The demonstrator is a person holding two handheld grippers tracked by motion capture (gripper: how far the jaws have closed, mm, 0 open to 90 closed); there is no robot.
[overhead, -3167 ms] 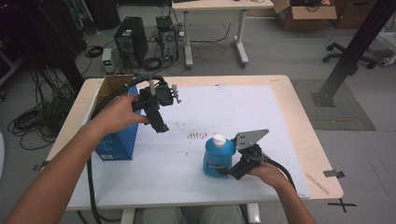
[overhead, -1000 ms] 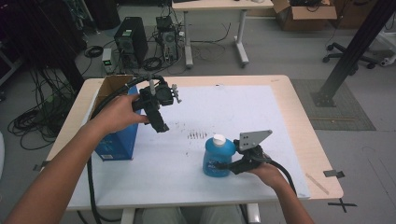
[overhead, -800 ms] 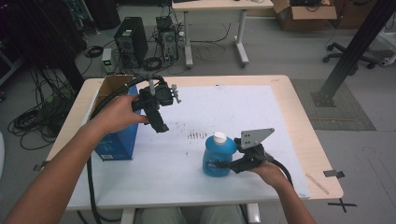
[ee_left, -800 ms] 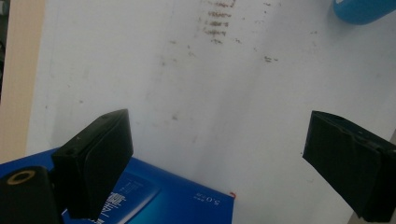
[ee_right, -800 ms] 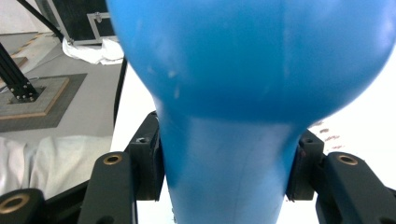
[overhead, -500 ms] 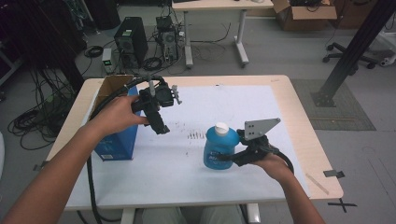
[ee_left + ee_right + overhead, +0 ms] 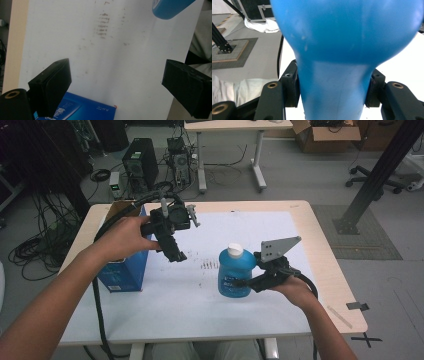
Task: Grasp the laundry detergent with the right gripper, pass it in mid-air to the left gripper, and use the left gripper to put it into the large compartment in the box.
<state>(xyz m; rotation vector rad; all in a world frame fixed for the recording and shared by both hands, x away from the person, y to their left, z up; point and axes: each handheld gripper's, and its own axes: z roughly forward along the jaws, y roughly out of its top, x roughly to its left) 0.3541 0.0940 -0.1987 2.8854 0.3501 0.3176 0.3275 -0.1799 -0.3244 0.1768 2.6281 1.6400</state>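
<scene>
A blue bottle (image 7: 233, 279) with a white cap hangs just above the white sheet at centre right. My right gripper (image 7: 248, 282) is shut on it from the right; in the right gripper view the jaws clamp the bottle's (image 7: 347, 37) narrow part from both sides, right gripper (image 7: 333, 90). My left gripper (image 7: 176, 254) hovers over the sheet at the left, pointing down, beside a blue box (image 7: 122, 270). In the left gripper view my left gripper (image 7: 117, 87) stands wide open and empty, with the blue box (image 7: 82, 110) below and the bottle's base (image 7: 170, 7) at the top right.
A white sheet (image 7: 280, 235) covers most of the wooden table and bears dark smudges (image 7: 207, 265) at its middle. An open cardboard box (image 7: 117, 207) stands behind the blue box. Black tape (image 7: 357, 306) marks the table's right edge.
The right gripper has lifted the blue bottle off the sheet. The left gripper has risen a little and drifted right, still open.
</scene>
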